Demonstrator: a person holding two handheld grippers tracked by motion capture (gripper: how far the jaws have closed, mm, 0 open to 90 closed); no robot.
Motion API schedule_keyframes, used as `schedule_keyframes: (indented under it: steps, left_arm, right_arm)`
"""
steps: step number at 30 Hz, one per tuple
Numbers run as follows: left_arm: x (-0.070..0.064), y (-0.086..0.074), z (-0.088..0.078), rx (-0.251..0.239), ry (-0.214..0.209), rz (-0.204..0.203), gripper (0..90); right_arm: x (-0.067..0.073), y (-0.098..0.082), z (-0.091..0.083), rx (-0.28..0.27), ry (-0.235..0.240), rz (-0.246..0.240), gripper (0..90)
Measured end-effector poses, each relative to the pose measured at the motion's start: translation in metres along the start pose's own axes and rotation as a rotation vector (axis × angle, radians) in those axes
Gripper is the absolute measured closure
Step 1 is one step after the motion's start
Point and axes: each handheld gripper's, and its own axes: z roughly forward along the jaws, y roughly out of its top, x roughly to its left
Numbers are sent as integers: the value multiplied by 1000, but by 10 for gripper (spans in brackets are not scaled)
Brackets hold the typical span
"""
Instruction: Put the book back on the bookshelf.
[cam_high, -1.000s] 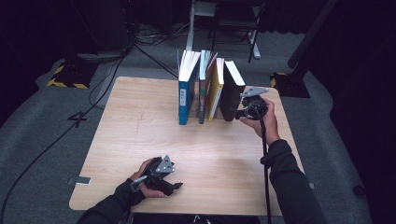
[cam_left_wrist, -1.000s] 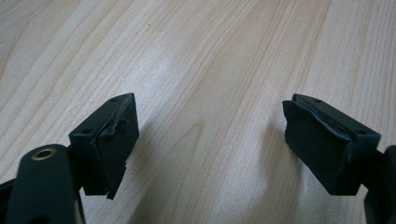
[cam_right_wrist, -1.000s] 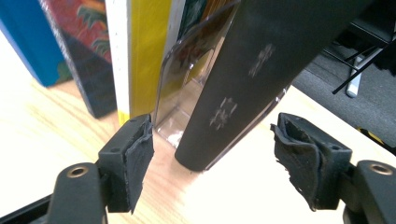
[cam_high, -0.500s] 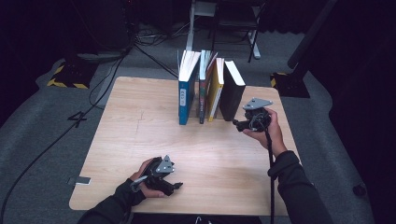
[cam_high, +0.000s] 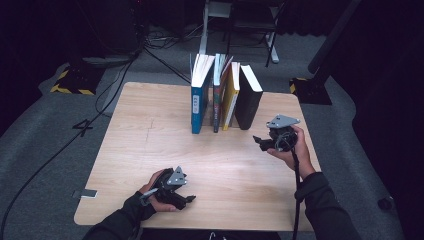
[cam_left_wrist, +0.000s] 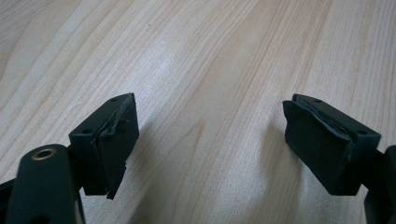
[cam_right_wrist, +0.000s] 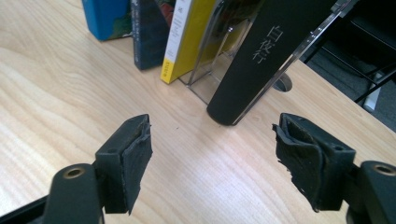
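A row of upright books stands at the back middle of the wooden table (cam_high: 150, 135): a blue book (cam_high: 199, 100), a dark one (cam_high: 217, 95), a yellow one (cam_high: 231, 97) and a black book (cam_high: 248, 97) at the right end. My right gripper (cam_high: 257, 142) hovers open, right of and nearer than the black book (cam_right_wrist: 261, 60), which leans in a clear holder (cam_right_wrist: 210, 60); its jaws are empty. My left gripper (cam_high: 189, 200) rests near the table's front edge, open and empty, above bare wood (cam_left_wrist: 205, 93).
Cables (cam_high: 100, 120) run over the grey floor left of the table. A black stand base (cam_high: 310, 90) sits beyond the back right corner, and a chair frame (cam_high: 240, 20) stands behind the books. A small grey tag (cam_high: 86, 193) lies off the front left corner.
My right gripper has drawn back from the black book toward the front right, sinking slightly. The left gripper has stayed where it was.
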Motion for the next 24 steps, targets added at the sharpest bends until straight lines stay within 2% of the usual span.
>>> schedule_keyframes:
  steps: [2, 10, 15, 18, 19, 24]
  left_arm:
    - [0, 0, 0, 0, 0, 0, 178]
    - [0, 0, 0, -3, 0, -4, 177]
    - [0, 0, 0, -3, 0, -4, 178]
    - [0, 0, 0, -2, 0, -4, 178]
    - [0, 0, 0, -3, 0, -4, 178]
    - [0, 0, 0, -2, 1, -5, 178]
  right_arm:
    - [3, -3, -2, 5, 14, -8, 271]
    - [13, -15, -10, 3, 20, -44, 268]
    - [20, -29, -14, 0, 12, -52, 267]
    - [23, -38, -16, 15, 24, -53, 254]
    - [25, -42, -18, 11, 10, -61, 261]
    - [29, -58, -21, 28, 11, -67, 260]
